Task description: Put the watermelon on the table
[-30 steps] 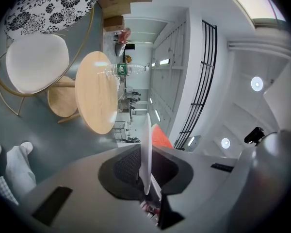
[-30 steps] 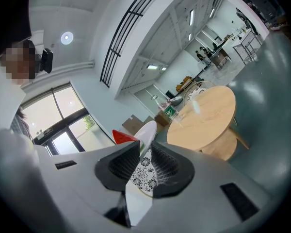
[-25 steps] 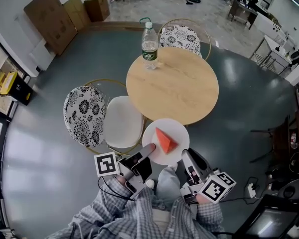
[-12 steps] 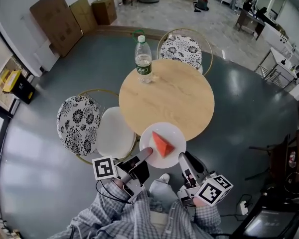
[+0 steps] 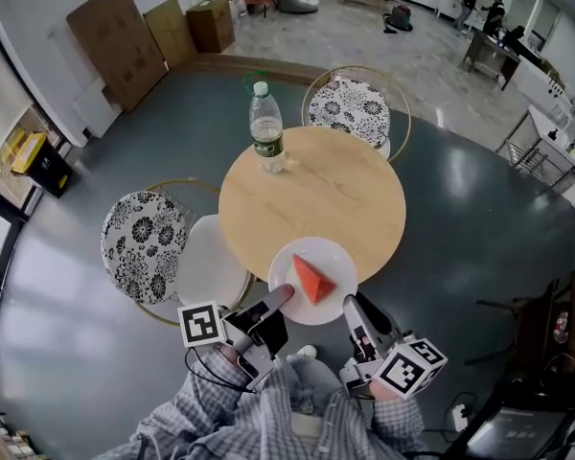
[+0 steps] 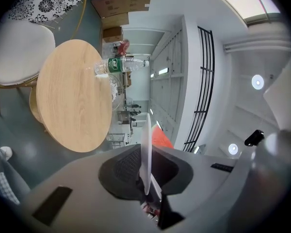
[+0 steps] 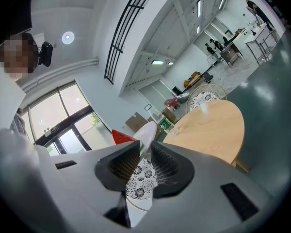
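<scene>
A red watermelon wedge [image 5: 312, 278] lies on a white plate [image 5: 337, 256], which both grippers hold over the near edge of the round wooden table [image 5: 326, 190]. My left gripper [image 5: 284, 294] is shut on the plate's near-left rim and my right gripper [image 5: 349, 303] on its near-right rim. The left gripper view shows the plate [image 6: 145, 144] edge-on between the left gripper's [image 6: 145, 168] pads, with the wedge [image 6: 161, 136] behind it. In the right gripper view the plate rim [image 7: 148, 130] sits in my right gripper [image 7: 144, 159], the wedge [image 7: 122, 136] to its left.
A clear water bottle [image 5: 265, 128] stands at the table's far left. A chair with a flowered back [image 5: 139, 247] and white seat is left of the table, and another flowered chair [image 5: 350, 105] stands behind it. Cardboard boxes [image 5: 115, 36] lean on the far-left wall.
Both grippers and the plate have moved forward towards the table. The plate now reaches further over the table's near edge. The grips look the same.
</scene>
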Tool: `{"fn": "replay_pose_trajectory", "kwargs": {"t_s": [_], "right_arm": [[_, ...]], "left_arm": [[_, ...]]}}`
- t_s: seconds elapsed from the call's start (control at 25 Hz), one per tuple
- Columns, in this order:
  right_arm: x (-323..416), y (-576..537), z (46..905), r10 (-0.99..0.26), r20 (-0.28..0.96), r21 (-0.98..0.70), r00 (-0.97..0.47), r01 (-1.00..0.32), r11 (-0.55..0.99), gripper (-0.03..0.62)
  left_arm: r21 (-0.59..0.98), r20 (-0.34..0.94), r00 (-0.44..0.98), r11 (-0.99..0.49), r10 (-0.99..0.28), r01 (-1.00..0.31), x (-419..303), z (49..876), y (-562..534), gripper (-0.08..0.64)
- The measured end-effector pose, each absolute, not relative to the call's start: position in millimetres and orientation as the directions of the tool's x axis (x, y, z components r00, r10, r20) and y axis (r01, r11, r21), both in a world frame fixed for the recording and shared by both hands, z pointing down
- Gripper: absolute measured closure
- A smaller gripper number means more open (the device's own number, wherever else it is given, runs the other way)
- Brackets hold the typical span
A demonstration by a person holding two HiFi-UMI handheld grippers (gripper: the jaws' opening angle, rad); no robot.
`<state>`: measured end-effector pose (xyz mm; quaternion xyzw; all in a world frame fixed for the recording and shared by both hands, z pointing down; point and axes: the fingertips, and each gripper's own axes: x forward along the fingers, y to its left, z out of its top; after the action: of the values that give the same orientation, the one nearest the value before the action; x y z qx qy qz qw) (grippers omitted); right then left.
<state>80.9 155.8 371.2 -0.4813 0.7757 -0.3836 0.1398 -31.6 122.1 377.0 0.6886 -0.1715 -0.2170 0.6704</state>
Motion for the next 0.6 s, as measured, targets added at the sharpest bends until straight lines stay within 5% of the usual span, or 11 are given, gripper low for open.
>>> {"fn": "replay_pose_trajectory", "kwargs": {"t_s": [0.6], "right_arm": [[102, 124, 389, -0.865, 0.174, -0.753, -0.472, -0.629, 0.192, 0.515]], "left_arm": [[1.0, -0.027, 0.855, -0.013, -0.517, 0.024, -11, 391, 89, 0.52]]}}
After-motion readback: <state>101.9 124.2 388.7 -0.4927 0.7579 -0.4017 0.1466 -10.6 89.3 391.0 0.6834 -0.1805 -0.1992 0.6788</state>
